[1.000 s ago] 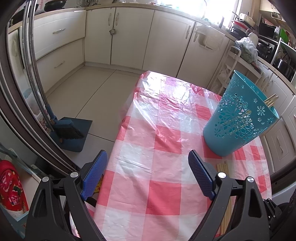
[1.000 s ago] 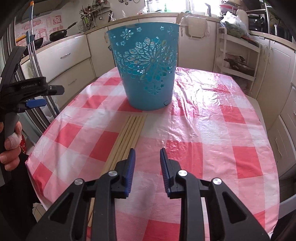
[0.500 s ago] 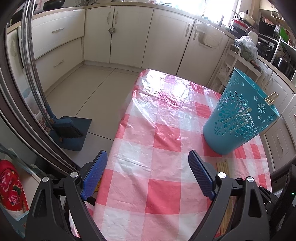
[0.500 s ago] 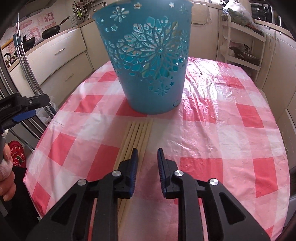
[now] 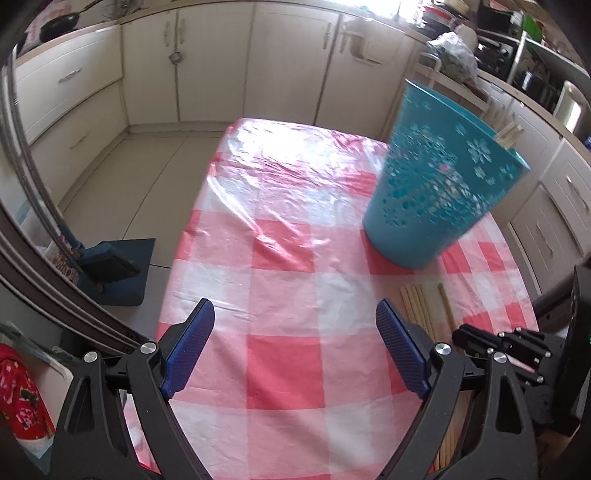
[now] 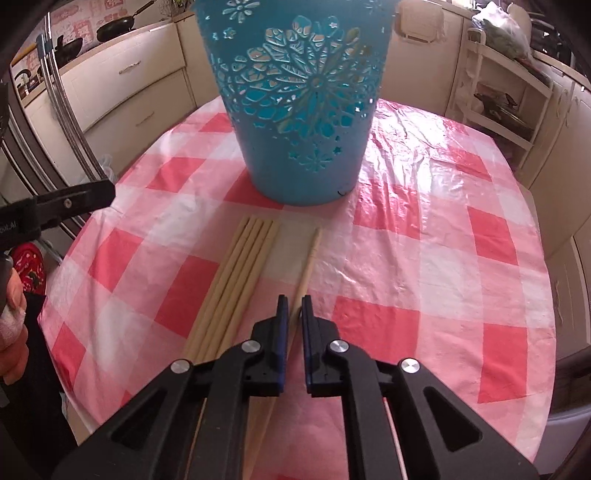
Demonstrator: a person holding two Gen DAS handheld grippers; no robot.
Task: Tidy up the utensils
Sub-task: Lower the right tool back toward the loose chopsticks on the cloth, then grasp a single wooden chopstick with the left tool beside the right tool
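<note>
A tall blue cut-out basket (image 6: 299, 99) stands on the red and white checked table (image 6: 424, 258); it also shows in the left wrist view (image 5: 436, 192), with chopstick ends sticking out at its rim (image 5: 508, 134). Several pale wooden chopsticks (image 6: 236, 284) lie side by side before it. One chopstick (image 6: 308, 258) is set apart to their right, and my right gripper (image 6: 293, 308) is shut on it, low at the table. My left gripper (image 5: 295, 347) is open and empty over the table's left part, apart from the chopsticks (image 5: 415, 301).
Cream kitchen cabinets (image 5: 214, 66) ring the room. A blue dustpan with brush (image 5: 114, 266) stands on the floor left of the table. A white shelf rack (image 6: 506, 92) stands at the back right. Pans (image 6: 114, 27) sit on the counter at the back left.
My right gripper moved forward and down and closed on one chopstick, which now lies apart from the bundle. The left gripper swung slightly right and stayed open.
</note>
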